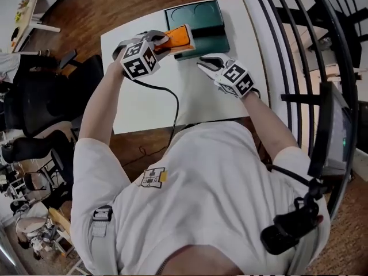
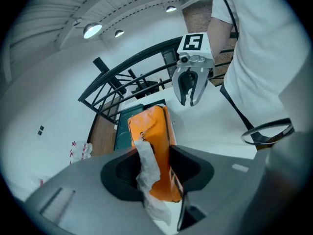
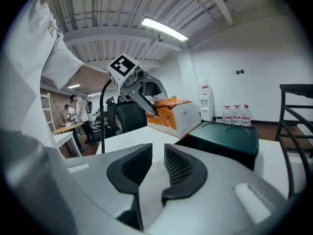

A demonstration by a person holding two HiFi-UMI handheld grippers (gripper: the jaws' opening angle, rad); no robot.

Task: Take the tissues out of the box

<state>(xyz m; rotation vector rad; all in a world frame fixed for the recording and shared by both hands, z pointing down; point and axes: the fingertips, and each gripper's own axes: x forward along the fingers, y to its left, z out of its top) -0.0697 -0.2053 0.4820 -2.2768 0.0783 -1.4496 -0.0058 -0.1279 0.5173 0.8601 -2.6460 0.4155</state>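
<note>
Pretty open room: dark brown wood plank floor [image 1: 121, 4], a white rectangular table [image 1: 149, 108] in the middle, black office chairs [image 1: 40, 99] off to one side, and a curved black metal railing [image 1: 302, 98] on the other. There are plain white walls [image 3: 244, 58], a long fluorescent ceiling light [image 3: 164, 29], and clear water bottles [image 3: 237, 114] lined up by the wall.

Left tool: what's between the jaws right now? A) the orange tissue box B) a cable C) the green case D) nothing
A: in the left gripper view the jaws of the left tool clamp the orange tissue box, with a white tissue hanging out of it.
</note>
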